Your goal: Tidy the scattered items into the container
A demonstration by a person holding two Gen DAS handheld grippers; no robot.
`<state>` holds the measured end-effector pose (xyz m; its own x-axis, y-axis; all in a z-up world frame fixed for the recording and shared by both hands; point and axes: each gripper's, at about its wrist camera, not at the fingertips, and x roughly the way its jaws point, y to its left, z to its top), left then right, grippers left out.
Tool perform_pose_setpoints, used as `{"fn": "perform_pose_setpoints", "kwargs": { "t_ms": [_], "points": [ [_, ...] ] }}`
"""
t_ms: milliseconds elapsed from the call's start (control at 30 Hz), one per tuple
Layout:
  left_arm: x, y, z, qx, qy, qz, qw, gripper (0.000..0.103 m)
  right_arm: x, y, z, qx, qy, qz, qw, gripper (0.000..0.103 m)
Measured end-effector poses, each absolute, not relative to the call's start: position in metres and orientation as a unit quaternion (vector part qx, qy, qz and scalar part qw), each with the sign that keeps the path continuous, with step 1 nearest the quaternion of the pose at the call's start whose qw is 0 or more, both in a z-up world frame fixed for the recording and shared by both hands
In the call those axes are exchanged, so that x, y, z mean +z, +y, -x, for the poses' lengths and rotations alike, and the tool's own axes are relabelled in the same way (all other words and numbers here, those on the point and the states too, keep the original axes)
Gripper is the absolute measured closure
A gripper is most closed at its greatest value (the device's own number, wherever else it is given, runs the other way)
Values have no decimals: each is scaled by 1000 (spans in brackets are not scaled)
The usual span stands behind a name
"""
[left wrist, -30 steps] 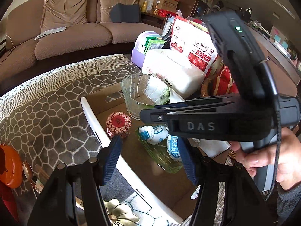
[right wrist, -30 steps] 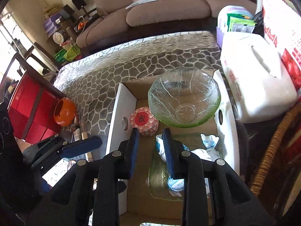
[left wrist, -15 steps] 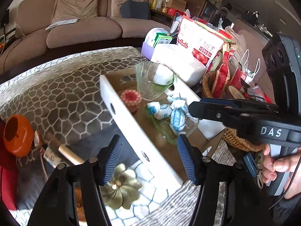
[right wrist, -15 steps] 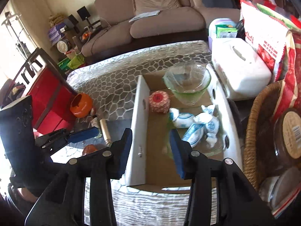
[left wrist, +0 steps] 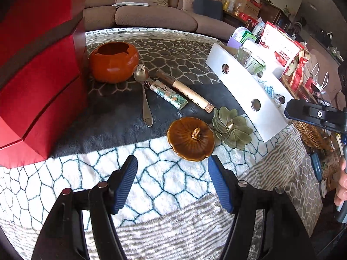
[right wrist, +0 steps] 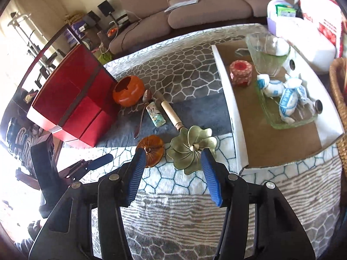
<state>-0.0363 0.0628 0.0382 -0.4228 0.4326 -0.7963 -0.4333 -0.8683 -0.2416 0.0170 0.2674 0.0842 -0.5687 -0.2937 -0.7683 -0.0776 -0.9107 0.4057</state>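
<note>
The white cardboard box [right wrist: 229,108] stands on the rug at the right, its wall [left wrist: 245,86] facing the left wrist view. Left of it lie a brown pumpkin-shaped lid [left wrist: 190,139] [right wrist: 151,149], a green flower-shaped dish [left wrist: 231,127] [right wrist: 192,149], a paper-wrapped stick [left wrist: 186,91], a printed lighter [left wrist: 169,94], a spoon [left wrist: 145,95] and an orange pot [left wrist: 113,61]. My left gripper [left wrist: 172,160] hangs open just short of the lid, holding nothing. My right gripper [right wrist: 173,153] hovers over the flower dish with jaws opening and nothing pressed between them.
Inside the box are a glass bowl [right wrist: 269,52], a red tin [right wrist: 240,73] and a glass tray of wrapped candies [right wrist: 286,101]. A red cabinet [left wrist: 39,75] blocks the left side. A wicker basket [right wrist: 338,86] stands right of the box.
Both grippers have left the box and swung left over the rug to the scattered items. The right jaws have spread much wider. The left jaws are slightly wider.
</note>
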Motion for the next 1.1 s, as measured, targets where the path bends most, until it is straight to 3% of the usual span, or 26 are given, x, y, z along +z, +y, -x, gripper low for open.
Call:
{"fn": "perform_pose_setpoints", "kwargs": {
  "t_ms": [333,733,800,867,1100],
  "points": [
    [39,81,50,855,-36,437,275,35,69,302,-13,-856,-235,-460,36,55],
    [14,97,63,857,-22,448,255,36,68,266,-4,-859,-188,-471,67,52],
    [12,98,60,860,-17,441,255,57,66,252,-2,-857,-182,-474,82,52],
    [14,94,60,863,-28,436,254,61,66,236,1,-858,-171,-475,96,52],
    [14,92,62,860,-41,442,250,61,65,192,0,-856,-126,-483,134,51]
  ]
}}
